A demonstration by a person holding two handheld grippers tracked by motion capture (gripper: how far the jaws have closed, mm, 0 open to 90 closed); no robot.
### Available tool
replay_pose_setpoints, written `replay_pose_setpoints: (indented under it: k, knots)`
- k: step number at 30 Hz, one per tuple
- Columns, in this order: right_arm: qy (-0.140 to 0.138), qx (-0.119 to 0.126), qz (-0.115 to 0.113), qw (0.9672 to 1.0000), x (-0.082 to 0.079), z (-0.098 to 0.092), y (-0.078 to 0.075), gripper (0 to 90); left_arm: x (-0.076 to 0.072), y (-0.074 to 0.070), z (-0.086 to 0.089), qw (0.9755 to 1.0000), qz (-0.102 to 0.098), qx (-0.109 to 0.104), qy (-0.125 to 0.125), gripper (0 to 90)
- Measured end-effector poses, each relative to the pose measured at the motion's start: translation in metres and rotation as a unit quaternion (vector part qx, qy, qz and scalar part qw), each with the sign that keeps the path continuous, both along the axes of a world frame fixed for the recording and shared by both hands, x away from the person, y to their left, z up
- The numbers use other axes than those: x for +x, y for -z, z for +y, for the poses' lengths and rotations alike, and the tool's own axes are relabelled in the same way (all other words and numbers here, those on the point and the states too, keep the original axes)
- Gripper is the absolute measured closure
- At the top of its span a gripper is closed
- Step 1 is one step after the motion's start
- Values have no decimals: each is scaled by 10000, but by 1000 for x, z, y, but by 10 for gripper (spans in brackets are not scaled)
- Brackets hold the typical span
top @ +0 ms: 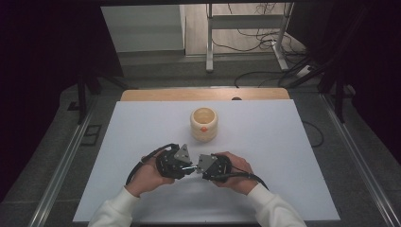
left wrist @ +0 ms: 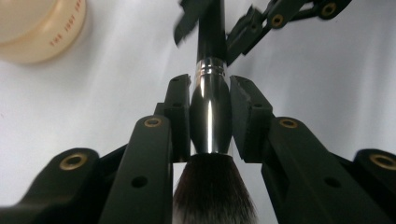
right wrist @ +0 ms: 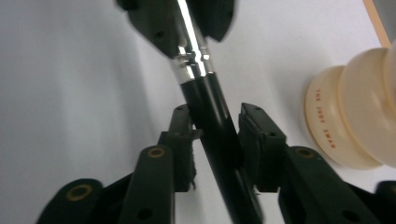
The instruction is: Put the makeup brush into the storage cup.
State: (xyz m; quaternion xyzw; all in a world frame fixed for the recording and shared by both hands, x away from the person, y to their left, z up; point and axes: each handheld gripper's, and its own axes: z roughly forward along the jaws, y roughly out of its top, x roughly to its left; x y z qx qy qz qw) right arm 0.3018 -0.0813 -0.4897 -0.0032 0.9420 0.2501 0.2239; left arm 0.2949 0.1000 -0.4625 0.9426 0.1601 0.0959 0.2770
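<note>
bristles nearest, brush (left wrist: 210, 112) handle pointing away

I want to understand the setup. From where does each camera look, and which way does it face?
High view: above the person's side, facing forward and down on the table; both hands and sleeves show.
Left gripper view: on the left gripper, along its jaws shut on the brush.
Right gripper view: on the right gripper, jaws around the brush handle.
Both gripper views share the brush and the cream jar.

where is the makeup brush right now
The makeup brush is held between both grippers low over the white table, near the person's edge: left gripper on its shiny ferrule, right gripper on its black handle.
</note>
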Motion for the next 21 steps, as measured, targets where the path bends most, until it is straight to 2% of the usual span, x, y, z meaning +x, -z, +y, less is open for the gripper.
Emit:
replay_pose_setpoints:
  k: [1, 3, 5, 7, 8, 12, 14, 15, 21]
  knots:
    - [-48, -26, 35, 10000, -1, 0, 0, 724, 0, -3, 2, 9996, -250, -128, -20, 685]
    - [-122, 12, -22, 9999, -3, 1, 0, 748, 1, -6, 4, 9989, -351, -277, -119, 641]
    - [-125, 51, -17, 9999, -3, 0, -1, 749, -1, -9, 6, 9976, -477, -418, -268, 518]
    - [-124, 76, 13, 9999, -2, -2, -3, 750, -1, -11, 8, 9952, -536, -584, -566, 380]
    - [-52, 90, 6, 9999, -1, -3, -4, 750, -1, -12, 9, 9945, -562, -623, -619, 326]
    - [-16, 236, 95, 9997, 0, -6, -4, 751, -3, -19, 15, 9898, -551, -915, -945, 209]
    - [19, 255, 130, 9996, 1, -8, -4, 751, -4, -21, 19, 9867, -535, -1085, -1083, 192]
    - [18, 264, 137, 9996, 1, -9, -4, 751, -5, -23, 22, 9841, -530, -1228, -1167, 184]
    - [186, 451, 191, 9986, 3, -16, -6, 751, -8, -25, 40, 9748, -466, -1625, -1456, 158]
